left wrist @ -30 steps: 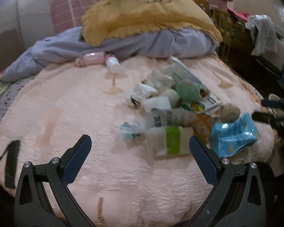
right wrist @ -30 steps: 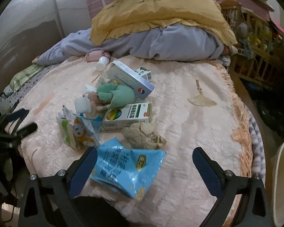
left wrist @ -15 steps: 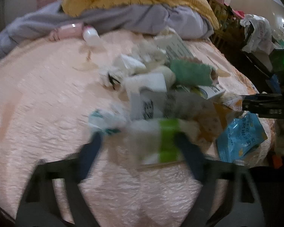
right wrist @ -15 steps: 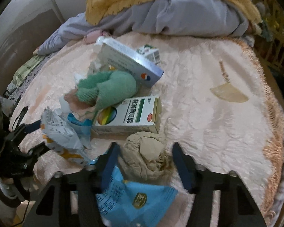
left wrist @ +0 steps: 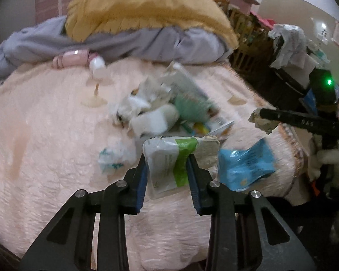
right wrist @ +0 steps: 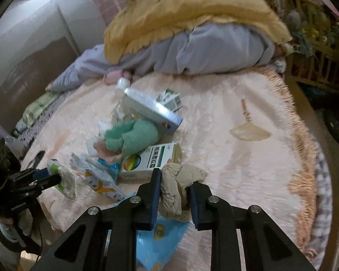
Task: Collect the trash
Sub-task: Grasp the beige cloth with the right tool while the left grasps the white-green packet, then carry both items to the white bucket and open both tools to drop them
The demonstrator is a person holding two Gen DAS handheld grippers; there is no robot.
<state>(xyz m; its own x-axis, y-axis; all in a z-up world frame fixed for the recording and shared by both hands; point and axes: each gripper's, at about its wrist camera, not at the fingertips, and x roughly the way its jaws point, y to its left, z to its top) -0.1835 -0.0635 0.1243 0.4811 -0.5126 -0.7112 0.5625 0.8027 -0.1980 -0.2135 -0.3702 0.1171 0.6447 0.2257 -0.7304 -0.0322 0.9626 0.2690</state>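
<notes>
On pink bedspread (left wrist: 45, 146): heap of litter, mid-bed
Left gripper (left wrist: 167, 169): fingers pinched onto white-and-green wrapper (left wrist: 169, 158), near front edge of heap
Right gripper (right wrist: 174, 192): fingers clamped on crumpled beige wad (right wrist: 178, 187), just in front of medicine box (right wrist: 151, 160)
Blue packet (left wrist: 244, 167): flat on bedspread, beside wrapper
Green sock (right wrist: 133, 137): atop heap, behind medicine box

This is a bedroom in a home. A bed (right wrist: 248, 158) with a pink fringed cover fills both views. At its far edge lie a yellow blanket (right wrist: 192, 6) and grey bedding (right wrist: 180, 52). Beside its right edge stands a wooden baby cot (right wrist: 316, 52).
</notes>
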